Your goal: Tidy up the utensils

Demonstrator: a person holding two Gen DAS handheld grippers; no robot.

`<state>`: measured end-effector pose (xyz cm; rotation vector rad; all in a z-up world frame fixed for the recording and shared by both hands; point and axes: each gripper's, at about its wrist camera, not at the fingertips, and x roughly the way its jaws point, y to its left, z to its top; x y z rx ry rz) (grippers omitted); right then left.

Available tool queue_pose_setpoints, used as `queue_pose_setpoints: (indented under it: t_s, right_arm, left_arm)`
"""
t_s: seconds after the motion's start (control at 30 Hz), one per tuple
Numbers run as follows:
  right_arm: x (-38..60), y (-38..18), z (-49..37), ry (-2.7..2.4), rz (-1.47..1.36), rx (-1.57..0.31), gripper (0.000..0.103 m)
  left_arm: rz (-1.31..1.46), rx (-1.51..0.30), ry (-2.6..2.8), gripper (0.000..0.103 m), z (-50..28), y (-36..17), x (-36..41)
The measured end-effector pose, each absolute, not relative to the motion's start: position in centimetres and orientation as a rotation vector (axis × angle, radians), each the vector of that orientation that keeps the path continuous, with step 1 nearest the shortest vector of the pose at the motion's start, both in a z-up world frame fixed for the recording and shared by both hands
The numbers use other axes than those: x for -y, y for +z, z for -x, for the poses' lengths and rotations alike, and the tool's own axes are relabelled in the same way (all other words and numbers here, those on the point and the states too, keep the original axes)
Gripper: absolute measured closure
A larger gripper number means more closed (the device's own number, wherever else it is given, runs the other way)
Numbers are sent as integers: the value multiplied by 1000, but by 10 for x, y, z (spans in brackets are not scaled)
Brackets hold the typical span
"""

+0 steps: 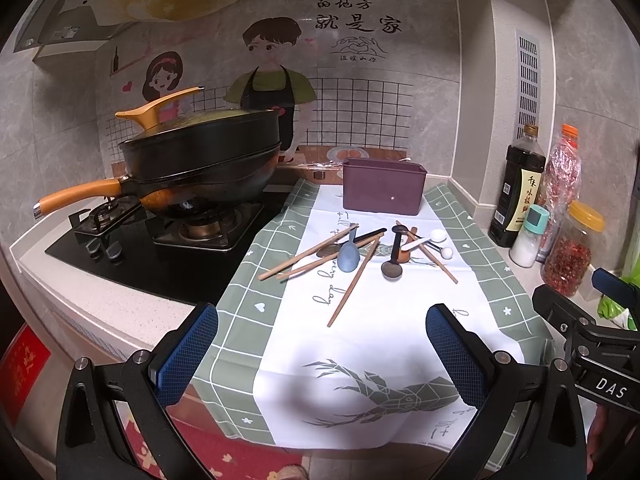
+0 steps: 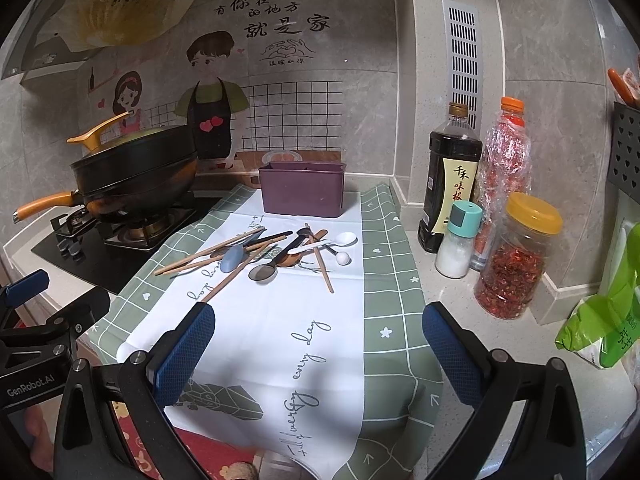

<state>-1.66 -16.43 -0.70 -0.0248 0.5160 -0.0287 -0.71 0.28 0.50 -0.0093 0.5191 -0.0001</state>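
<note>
Hovering over the near edge of the cloth (image 1: 360, 340), the left gripper (image 1: 322, 354) is spread wide and empty. Chopsticks (image 1: 352, 284), a blue spoon (image 1: 349, 254) and dark spoons lie tangled mid-cloth, the purple holder (image 1: 382, 188) standing behind them, ready to receive them.

From the right wrist, the right gripper (image 2: 318, 354) is likewise spread and empty; the pile (image 2: 264, 258) sits ahead, the soy sauce bottle (image 2: 450, 184) well aside.

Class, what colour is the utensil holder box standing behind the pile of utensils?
Purple: the utensil holder box shows best in the right wrist view.
</note>
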Motion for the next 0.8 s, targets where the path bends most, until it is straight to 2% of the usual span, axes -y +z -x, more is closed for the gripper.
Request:
queue_pose_setpoints:
  t_s: [0.8]
  right_arm:
    - [168,-8,17,-31,24,-516,0]
  left_arm:
    - [12,-522,4,0,2,2,-5]
